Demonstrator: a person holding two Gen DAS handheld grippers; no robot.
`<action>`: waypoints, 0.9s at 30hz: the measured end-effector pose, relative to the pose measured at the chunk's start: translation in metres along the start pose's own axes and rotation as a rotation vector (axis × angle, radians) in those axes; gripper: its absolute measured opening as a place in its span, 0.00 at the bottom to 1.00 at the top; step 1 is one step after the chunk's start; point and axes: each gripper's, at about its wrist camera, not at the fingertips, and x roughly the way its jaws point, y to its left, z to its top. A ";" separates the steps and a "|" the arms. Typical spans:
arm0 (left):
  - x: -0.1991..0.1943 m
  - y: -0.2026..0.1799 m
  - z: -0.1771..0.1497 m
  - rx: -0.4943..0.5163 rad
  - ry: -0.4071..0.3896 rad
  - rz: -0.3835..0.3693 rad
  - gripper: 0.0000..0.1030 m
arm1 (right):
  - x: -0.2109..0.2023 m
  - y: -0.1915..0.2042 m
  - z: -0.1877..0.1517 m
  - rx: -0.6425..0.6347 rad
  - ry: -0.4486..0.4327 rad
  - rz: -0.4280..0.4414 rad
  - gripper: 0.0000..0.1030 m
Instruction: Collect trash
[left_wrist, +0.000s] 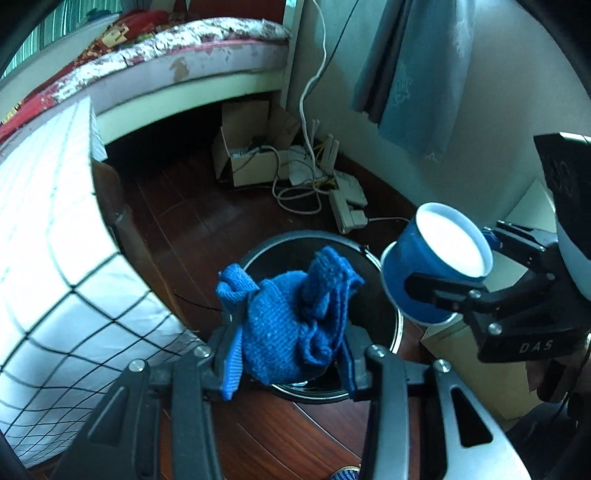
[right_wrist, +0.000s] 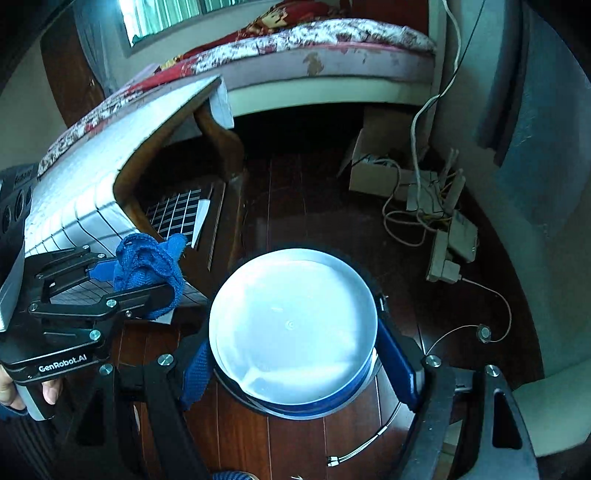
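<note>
1. Left gripper (left_wrist: 291, 332) is pinching a balled-up blue cloth (left_wrist: 295, 317), right over the black bin (left_wrist: 369, 254).
2. Right gripper (right_wrist: 295, 354) squeezes a blue paper cup (right_wrist: 291, 325) (white inside), beside the cloth, also above the bin.

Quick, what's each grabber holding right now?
Left gripper: closed on the blue cloth.
Right gripper: closed on the blue paper cup.

One blue cloth (left_wrist: 291, 325), one paper cup (left_wrist: 436, 258), one bin (left_wrist: 373, 254)
</note>
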 end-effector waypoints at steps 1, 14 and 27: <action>0.007 0.000 0.001 -0.002 0.016 -0.007 0.42 | 0.007 -0.001 0.000 -0.007 0.011 0.002 0.78; 0.036 0.020 -0.014 -0.089 0.009 0.085 0.99 | 0.050 -0.050 -0.022 0.117 0.136 -0.096 0.99; 0.029 0.019 -0.014 -0.084 -0.025 0.181 0.99 | 0.046 -0.038 -0.020 0.094 0.128 -0.145 0.99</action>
